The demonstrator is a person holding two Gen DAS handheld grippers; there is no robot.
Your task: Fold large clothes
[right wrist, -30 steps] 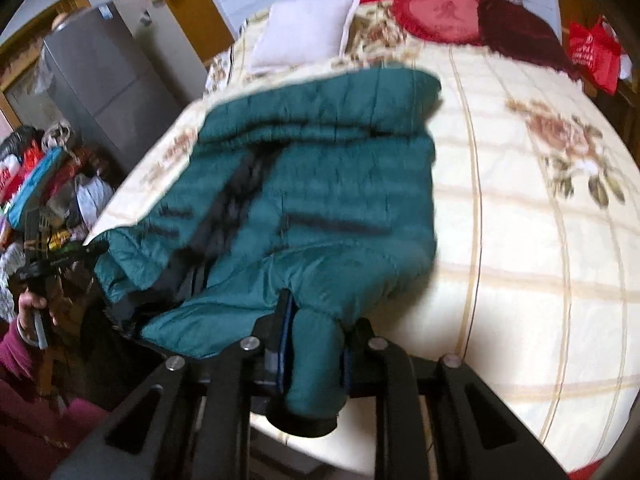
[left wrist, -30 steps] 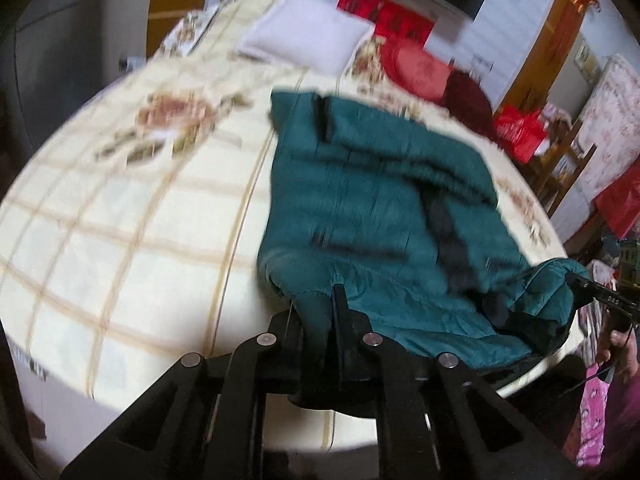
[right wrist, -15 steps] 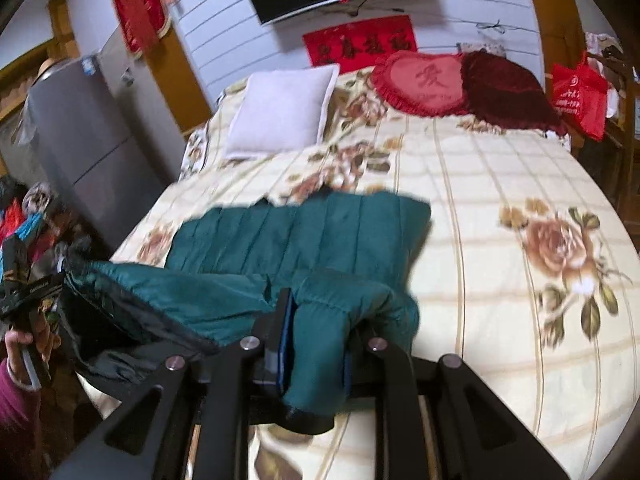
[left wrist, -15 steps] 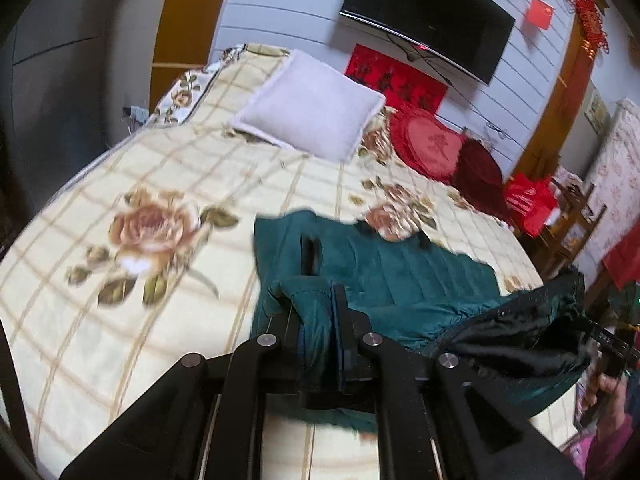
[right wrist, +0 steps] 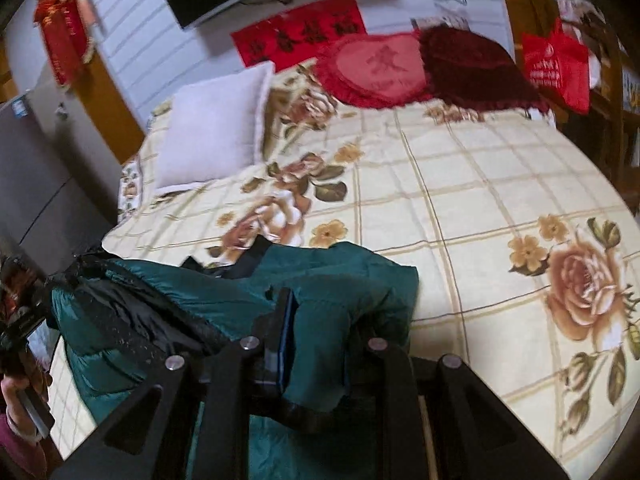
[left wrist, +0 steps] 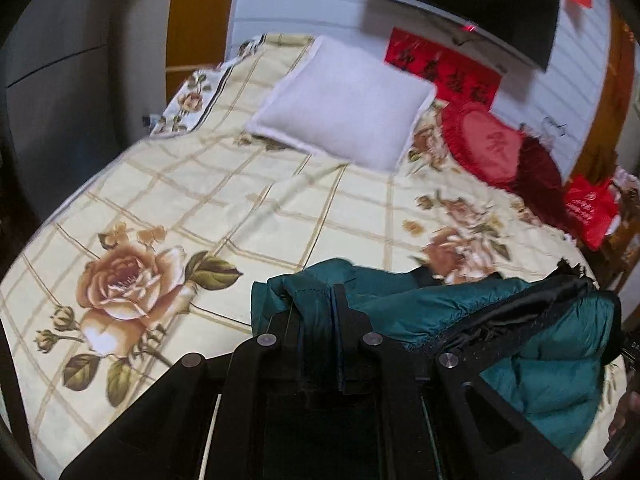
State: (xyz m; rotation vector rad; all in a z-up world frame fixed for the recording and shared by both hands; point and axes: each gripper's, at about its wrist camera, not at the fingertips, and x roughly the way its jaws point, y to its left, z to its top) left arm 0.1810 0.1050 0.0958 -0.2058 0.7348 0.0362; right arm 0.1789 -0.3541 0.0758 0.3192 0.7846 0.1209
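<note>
While I hold the green puffy jacket (left wrist: pixel 448 308) up over the near end of the bed, both of my grippers are pinched tight on it. My left gripper (left wrist: pixel 316 320) has a fold of the green cloth squeezed between its two fingers, and my right gripper (right wrist: pixel 320 328) has a fat bunch of it squeezed the same way. The jacket hangs between them in a lumpy heap, with its black inside (right wrist: pixel 132 312) showing on one side. Part of it touches the bed cover (left wrist: pixel 224 208), which is pale yellow with brown lines in squares and big pink roses (left wrist: pixel 128 280). A soft white pillow (left wrist: pixel 348 100) lies at the far end of the bed. Just beside it sits a red heart cushion (right wrist: pixel 380 68), and a dark red cushion (right wrist: pixel 476 68) is touching that one. A red bag (right wrist: pixel 556 68) stands past the cushions, off the side of the bed. On the white striped wall hangs a long red sign (right wrist: pixel 300 36) with dark letters, and a black TV (left wrist: pixel 468 4) is above it. A tall grey cupboard (right wrist: pixel 36 176) stands by the pillow side of the bed.
</note>
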